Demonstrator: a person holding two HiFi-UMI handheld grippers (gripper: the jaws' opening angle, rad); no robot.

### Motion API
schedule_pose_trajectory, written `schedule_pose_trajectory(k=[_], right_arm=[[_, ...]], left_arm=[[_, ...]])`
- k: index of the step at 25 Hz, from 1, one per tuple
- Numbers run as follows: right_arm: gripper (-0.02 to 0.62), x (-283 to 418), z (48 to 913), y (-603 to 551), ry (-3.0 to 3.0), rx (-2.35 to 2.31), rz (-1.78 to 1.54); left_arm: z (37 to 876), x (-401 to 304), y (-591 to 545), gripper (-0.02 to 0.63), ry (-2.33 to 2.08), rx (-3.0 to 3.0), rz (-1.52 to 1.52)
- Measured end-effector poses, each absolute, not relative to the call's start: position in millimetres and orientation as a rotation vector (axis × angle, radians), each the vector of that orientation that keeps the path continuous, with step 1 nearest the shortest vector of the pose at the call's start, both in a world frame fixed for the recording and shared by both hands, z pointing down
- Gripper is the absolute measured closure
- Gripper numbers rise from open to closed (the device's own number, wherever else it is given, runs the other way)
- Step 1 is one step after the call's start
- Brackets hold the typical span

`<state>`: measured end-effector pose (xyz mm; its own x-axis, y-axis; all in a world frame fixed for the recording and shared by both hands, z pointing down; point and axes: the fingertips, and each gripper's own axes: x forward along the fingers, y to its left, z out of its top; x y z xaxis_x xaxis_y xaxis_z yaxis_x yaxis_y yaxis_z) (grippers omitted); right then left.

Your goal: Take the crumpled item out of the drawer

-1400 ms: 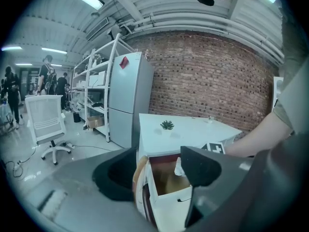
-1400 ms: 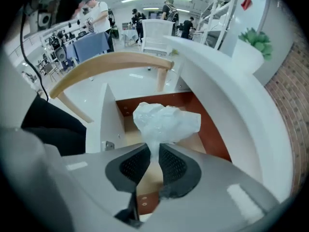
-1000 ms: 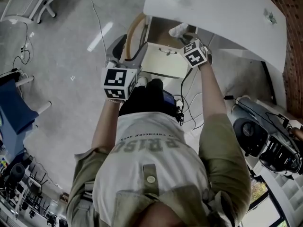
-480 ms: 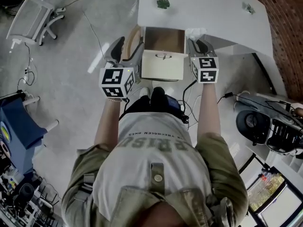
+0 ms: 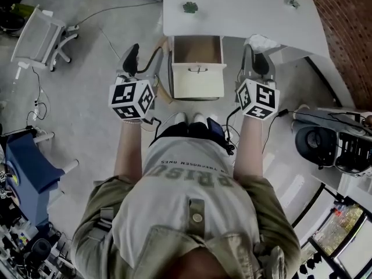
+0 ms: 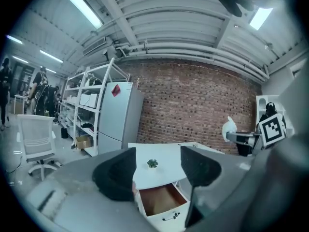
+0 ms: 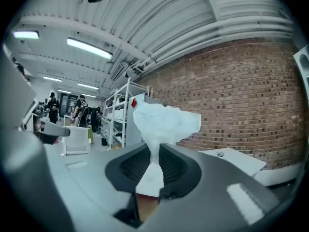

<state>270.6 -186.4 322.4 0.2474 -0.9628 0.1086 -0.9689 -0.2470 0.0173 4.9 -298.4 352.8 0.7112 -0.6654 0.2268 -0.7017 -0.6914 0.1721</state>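
The white drawer (image 5: pixel 197 74) under the white table (image 5: pixel 244 13) stands pulled out, and its brown inside looks empty. My right gripper (image 5: pixel 257 63) is to the right of the drawer, shut on the crumpled white item (image 5: pixel 264 42), which sticks out past the jaw tips. In the right gripper view the crumpled item (image 7: pixel 164 123) is pinched between the pads of my right gripper (image 7: pixel 153 170). My left gripper (image 5: pixel 130 60) hovers left of the drawer. Its jaws are open with nothing between them in the left gripper view (image 6: pixel 157 173), which looks over the drawer (image 6: pixel 161 202).
A small green plant (image 5: pixel 190 7) and another small object (image 5: pixel 289 2) sit on the table. A white office chair (image 5: pixel 40 39) stands at the far left, and cables lie on the floor. Black equipment (image 5: pixel 325 147) is at the right. A brick wall lies beyond the table.
My right gripper has lifted the crumpled item out of the drawer and carried it to the right. The left gripper has shifted slightly left. The drawer stays pulled out.
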Motion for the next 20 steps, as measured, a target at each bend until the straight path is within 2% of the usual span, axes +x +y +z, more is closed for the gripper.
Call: schedule_pose_trajectory(k=[8,20], right_arm=[[0.537,266.2,272.1,-123.4,-1.867,2.546,-0.073],[0.535,273.1,253.6,-16.2,-1.898,2.548,-0.166]], left_arm=[[322.2,-10.2,-268.7,0.304,-1.144,2.705,0.156],[299.0,7.6,-154.7,0.304,-1.179,2.779,0.131]])
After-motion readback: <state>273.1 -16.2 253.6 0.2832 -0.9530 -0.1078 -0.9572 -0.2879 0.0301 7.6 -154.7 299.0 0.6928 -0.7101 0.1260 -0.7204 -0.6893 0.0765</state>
